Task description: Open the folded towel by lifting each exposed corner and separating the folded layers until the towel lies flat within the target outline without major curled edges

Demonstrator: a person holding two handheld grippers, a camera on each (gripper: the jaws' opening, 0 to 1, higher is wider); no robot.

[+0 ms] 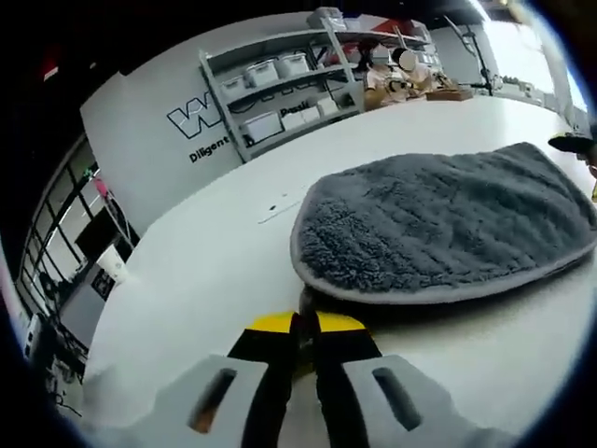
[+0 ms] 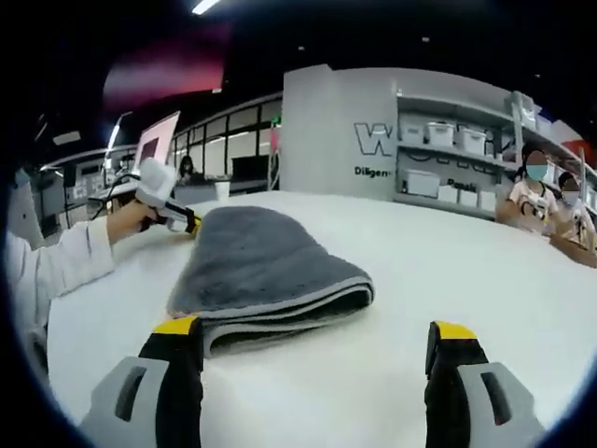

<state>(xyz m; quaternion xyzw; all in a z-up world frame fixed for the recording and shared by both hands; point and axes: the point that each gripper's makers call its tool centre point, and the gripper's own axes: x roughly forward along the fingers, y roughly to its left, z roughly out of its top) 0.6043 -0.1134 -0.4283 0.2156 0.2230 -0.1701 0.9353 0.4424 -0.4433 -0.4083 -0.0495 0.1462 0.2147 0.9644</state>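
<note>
In the left gripper view the left gripper rises from the bottom with its two black, yellow-tipped jaws pressed together, nothing visibly between them, their tips just short of the near edge of the grey towel. The towel lies folded on the white table, fluffy side up, with a paler hemmed border running round its rounded near corner. Past it a small flat mark sits on the tabletop, and further back grey shelves carry white bins against a white wall with dark lettering; people sit at the far end of the table. In the right gripper view the right gripper has its jaws spread wide apart, one at either side of the bottom of the picture, holding nothing. The left jaw stands just in front of the towel's folded edge, where the stacked layers show as a thick lip with a light hem; the right jaw is over bare table. At the towel's far side a person's hand in a white sleeve holds the other gripper, its yellow tip at the towel's edge. Behind are the white wall with lettering, shelves of white bins, and seated people at the right
</note>
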